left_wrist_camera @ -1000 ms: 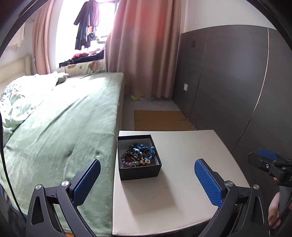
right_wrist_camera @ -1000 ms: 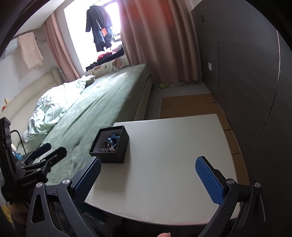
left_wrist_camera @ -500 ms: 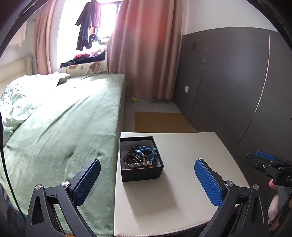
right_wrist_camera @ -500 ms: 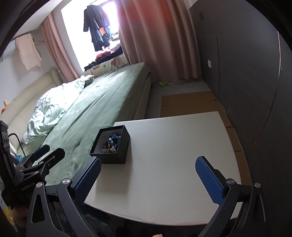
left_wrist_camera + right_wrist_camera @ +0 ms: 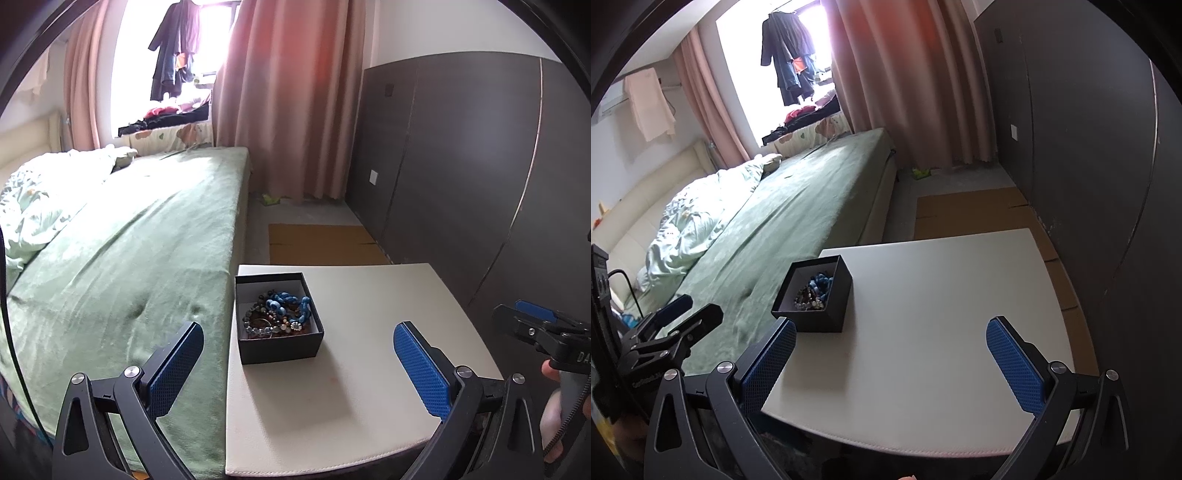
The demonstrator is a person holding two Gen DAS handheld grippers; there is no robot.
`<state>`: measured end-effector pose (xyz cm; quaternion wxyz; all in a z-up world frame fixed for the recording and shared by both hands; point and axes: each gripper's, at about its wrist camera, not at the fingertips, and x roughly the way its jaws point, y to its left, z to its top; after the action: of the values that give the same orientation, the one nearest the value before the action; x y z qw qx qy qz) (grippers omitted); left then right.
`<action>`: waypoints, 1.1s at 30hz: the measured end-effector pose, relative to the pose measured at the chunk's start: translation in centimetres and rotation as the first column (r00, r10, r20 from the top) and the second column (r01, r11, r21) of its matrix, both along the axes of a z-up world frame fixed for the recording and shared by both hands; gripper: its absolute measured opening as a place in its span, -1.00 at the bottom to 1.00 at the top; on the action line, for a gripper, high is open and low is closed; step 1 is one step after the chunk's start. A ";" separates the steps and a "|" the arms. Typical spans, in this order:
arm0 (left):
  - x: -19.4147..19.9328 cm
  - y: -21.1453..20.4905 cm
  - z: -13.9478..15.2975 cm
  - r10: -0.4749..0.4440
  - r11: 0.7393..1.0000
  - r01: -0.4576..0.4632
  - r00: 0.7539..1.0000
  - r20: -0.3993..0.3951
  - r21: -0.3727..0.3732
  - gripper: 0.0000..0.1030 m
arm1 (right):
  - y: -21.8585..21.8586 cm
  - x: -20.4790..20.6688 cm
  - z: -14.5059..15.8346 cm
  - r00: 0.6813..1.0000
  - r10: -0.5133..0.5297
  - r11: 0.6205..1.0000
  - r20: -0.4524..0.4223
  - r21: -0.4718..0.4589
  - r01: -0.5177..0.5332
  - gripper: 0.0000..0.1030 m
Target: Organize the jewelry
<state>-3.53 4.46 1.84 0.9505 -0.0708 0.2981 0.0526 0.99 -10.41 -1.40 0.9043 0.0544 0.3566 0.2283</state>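
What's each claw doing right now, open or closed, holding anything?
Left claw: open, holding nothing, short of the black jewelry box.
Right claw: open, holding nothing, above the white table.

There is one black box (image 5: 279,334) and it stands on one white table (image 5: 369,369). Inside the box lies one heap of beaded jewelry (image 5: 279,312); the single pieces are too tangled to count, but one blue strand (image 5: 291,304) is clear among them. There are two grippers: one left gripper (image 5: 297,373) and one right gripper (image 5: 892,363), each with two blue pads spread wide. One bed (image 5: 122,266) and one flat piece of cardboard (image 5: 321,243) are also seen.
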 end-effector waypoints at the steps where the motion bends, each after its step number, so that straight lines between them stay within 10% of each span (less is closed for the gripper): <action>1: 0.0 0.0 0.0 0.001 1.000 -0.001 1.000 0.001 -0.001 0.99 | 0.0 0.0 -0.1 1.000 0.002 1.000 -0.003 -0.002 -0.002 1.00; 33: 0.1 -0.2 -0.3 -0.003 1.000 0.003 1.000 -0.010 0.007 0.99 | -0.2 -0.4 0.2 1.000 0.003 1.000 0.017 -0.028 -0.003 1.00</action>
<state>-3.43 4.23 1.58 0.9493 -0.0670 0.3026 0.0524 0.58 -10.65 -1.25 0.9077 0.0391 0.3519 0.2252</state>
